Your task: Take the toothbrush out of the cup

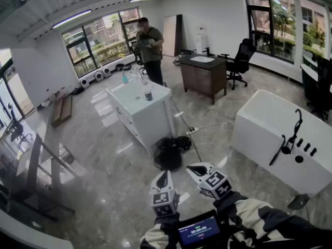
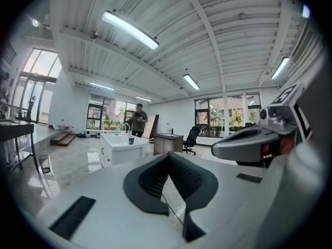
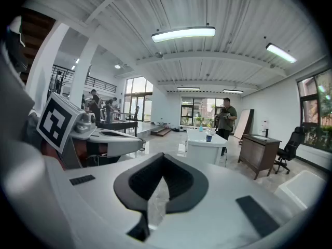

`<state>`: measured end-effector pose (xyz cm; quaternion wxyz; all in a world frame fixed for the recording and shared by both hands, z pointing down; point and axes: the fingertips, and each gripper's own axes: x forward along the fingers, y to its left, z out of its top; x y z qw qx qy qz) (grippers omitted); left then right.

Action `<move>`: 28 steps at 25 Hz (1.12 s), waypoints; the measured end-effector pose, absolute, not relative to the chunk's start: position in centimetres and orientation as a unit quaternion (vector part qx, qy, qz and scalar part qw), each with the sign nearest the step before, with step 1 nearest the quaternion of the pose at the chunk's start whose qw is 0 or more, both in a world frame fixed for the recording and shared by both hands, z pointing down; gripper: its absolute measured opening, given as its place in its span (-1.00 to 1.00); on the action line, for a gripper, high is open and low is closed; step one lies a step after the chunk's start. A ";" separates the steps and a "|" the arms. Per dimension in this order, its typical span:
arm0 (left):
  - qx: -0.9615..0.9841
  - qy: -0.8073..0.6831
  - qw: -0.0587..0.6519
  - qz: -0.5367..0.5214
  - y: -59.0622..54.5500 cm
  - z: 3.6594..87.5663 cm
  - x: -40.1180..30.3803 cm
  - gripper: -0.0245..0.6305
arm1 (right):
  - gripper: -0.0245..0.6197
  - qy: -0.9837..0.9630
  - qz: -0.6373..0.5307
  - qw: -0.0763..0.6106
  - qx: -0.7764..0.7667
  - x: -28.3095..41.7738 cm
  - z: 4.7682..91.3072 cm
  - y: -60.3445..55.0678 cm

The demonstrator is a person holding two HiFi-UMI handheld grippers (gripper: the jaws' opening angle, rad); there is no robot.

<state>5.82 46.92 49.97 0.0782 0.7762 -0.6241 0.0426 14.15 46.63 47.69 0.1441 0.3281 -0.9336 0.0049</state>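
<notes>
The cup (image 1: 149, 95) stands far beyond left claw (image 2: 167, 157) and right claw (image 3: 163, 157), both closed empty.

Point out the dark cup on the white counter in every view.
Head view: cup upper centre, on the white counter, toward its right side.
Left gripper view: cup left of centre, mid-height, on that counter.
Right gripper view: cup right of centre, on that counter.
Shared landmark: the person standing behind the counter.

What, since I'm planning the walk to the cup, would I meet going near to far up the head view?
The left gripper and right gripper side by side → black bag on the floor → white counter bearing the dark cup → standing person → windows.
</notes>
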 end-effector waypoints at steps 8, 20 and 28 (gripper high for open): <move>0.781 -0.618 0.089 0.030 43.7 51.1 5.6 -0.91 | -0.94 -0.931 0.020 0.162 0.327 13.8 48.6 44.7; 0.763 -0.634 0.102 0.076 29.2 52.6 2.4 -0.91 | -0.94 -0.940 0.054 0.163 0.293 10.3 51.1 29.0; 0.751 -0.649 0.094 0.080 14.5 50.6 1.0 -0.91 | -0.94 -0.949 0.054 0.149 0.274 9.1 49.3 14.1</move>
